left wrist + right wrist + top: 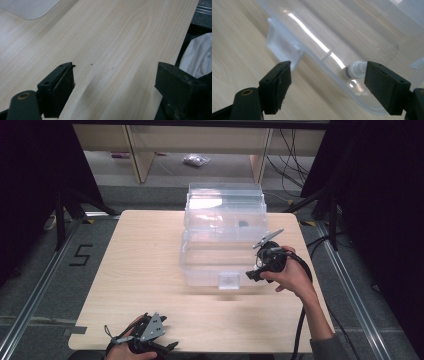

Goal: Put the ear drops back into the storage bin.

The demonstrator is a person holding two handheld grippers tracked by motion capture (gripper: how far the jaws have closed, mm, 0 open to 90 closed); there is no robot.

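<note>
I see the clear plastic box [223, 237] in the middle of the table [140, 285], a bit to the far side. My right gripper [256, 271] is at the box's near right corner, jaws wide, nothing in them (a small white part [355, 69] sits inside there). My left gripper [167, 347] rests at the near edge, jaws wide too, holding nothing.

Clear plastic box [223, 240], pale wood-grain table [140, 270], black right gripper [254, 272].
</note>
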